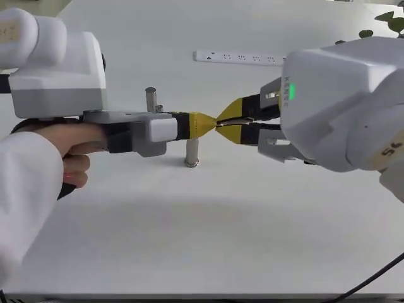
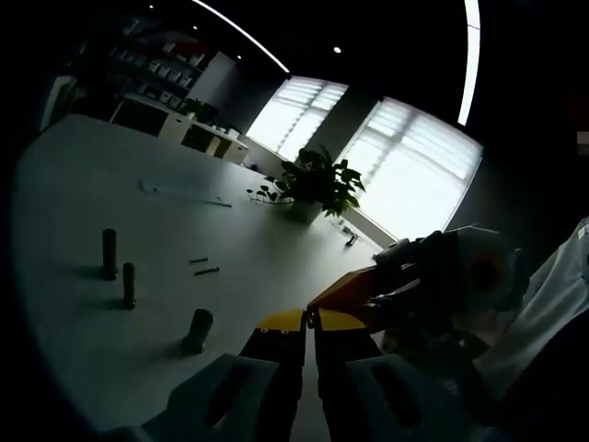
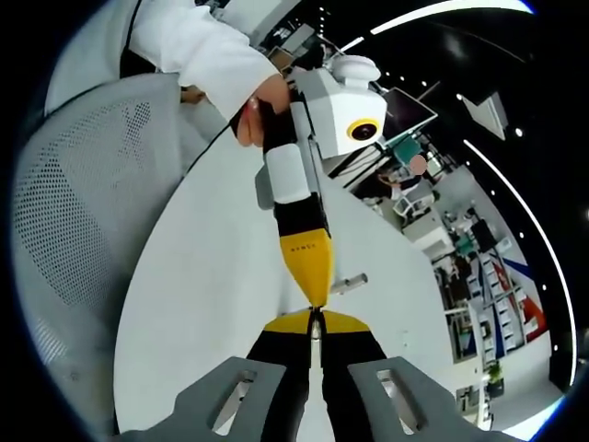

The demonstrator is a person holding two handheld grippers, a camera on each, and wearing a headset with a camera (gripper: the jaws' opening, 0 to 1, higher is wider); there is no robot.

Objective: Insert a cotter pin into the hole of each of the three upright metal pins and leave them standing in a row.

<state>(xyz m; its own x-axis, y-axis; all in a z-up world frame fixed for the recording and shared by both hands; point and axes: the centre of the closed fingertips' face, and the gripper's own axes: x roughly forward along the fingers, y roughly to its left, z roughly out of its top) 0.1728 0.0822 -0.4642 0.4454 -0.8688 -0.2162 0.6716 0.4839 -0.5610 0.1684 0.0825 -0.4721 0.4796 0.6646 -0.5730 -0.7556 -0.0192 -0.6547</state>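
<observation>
Metal pins (image 2: 109, 253): three stand upright in the left gripper view, with two cotter pins (image 2: 207, 271) lying flat on the table (image 2: 83, 184) just beyond them. In the head view, left gripper (image 1: 213, 124) and right gripper (image 1: 220, 125) meet tip to tip above the front metal pin (image 1: 192, 153). Both jaws are closed; anything pinched is too small to tell.

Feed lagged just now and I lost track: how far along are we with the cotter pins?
Nothing looks finished: the three metal pins stand upright, apparently bare, though small. In hand: the left gripper and right gripper meet tip to tip above the table, fingers closed; anything pinched is too small to see. Left: two cotter pins lie on the table; seemingly all three insertions remain.
</observation>
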